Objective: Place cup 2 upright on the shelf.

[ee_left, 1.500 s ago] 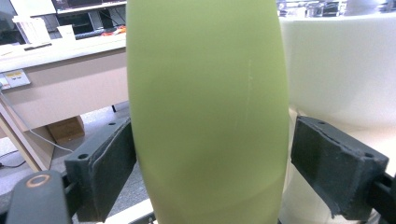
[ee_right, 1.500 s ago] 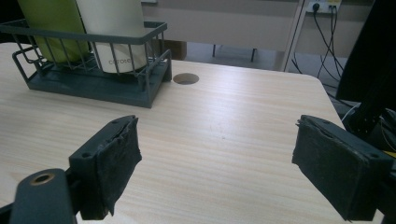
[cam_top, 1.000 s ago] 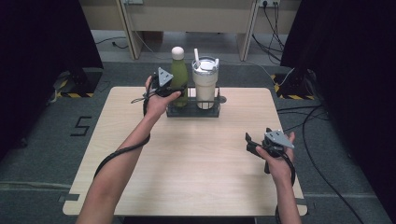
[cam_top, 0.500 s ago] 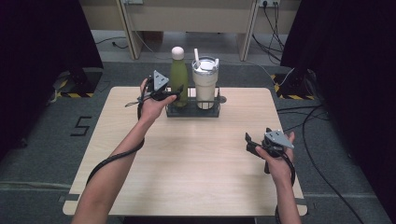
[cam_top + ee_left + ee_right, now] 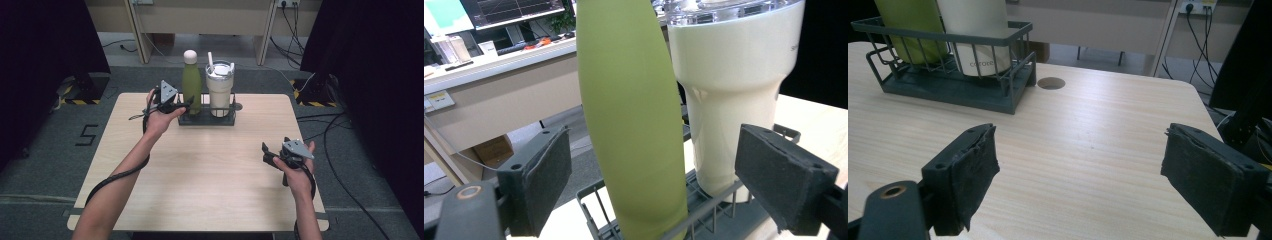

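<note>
The green bottle (image 5: 631, 125) is seen upright in the wire basket (image 5: 206, 119), between the left gripper (image 5: 181, 105)'s parted fingers (image 5: 544, 177), untouched; grasping and lifting are judged undone. The right gripper (image 5: 270, 154) is held wide, empty, well apart.

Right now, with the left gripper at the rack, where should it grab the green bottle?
Take the green bottle across its wide middle, above the rack rim, coming level from the open left side. The white tumbler stands close on its right, so the jaws should straddle front to back. The left gripper is already open around it, pads clear of the bottle.
</note>
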Tool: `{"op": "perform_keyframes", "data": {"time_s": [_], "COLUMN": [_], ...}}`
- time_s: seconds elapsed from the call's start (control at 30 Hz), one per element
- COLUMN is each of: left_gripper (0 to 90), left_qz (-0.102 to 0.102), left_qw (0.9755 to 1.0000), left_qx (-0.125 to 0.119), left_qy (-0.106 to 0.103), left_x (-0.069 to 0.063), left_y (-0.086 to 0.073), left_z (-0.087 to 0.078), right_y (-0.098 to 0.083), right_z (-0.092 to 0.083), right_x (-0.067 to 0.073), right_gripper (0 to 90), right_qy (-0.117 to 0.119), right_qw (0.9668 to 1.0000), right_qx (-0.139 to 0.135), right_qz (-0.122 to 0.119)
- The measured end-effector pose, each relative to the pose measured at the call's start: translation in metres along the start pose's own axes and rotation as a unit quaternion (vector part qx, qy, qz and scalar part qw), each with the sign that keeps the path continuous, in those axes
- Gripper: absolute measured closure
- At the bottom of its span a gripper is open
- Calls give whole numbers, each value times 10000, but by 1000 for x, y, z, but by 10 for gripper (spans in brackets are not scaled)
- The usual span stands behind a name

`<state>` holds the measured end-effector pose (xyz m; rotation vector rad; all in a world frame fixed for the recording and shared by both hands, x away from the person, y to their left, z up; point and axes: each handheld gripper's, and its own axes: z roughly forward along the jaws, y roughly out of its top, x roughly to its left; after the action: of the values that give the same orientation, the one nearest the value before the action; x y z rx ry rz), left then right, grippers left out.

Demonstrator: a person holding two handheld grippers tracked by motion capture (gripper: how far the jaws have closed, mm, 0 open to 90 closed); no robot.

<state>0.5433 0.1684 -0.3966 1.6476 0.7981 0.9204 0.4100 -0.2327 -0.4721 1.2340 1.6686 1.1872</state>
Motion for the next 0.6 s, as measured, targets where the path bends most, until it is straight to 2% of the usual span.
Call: {"op": "perform_keyframes", "data": {"time_s": [0.6], "left_gripper": [144], "left_qz": [-54], "left_qw": [9999], "left_qx": [27], "left_qy": [-159], "left_x": [-7], "left_y": [-17], "left_z": [-34], "right_y": [1], "right_z": [-1], "right_x": [0], "right_gripper": [145], "right_qy": [-8], "right_qw": [10000], "right_qx": [-12], "right_qz": [12]}}
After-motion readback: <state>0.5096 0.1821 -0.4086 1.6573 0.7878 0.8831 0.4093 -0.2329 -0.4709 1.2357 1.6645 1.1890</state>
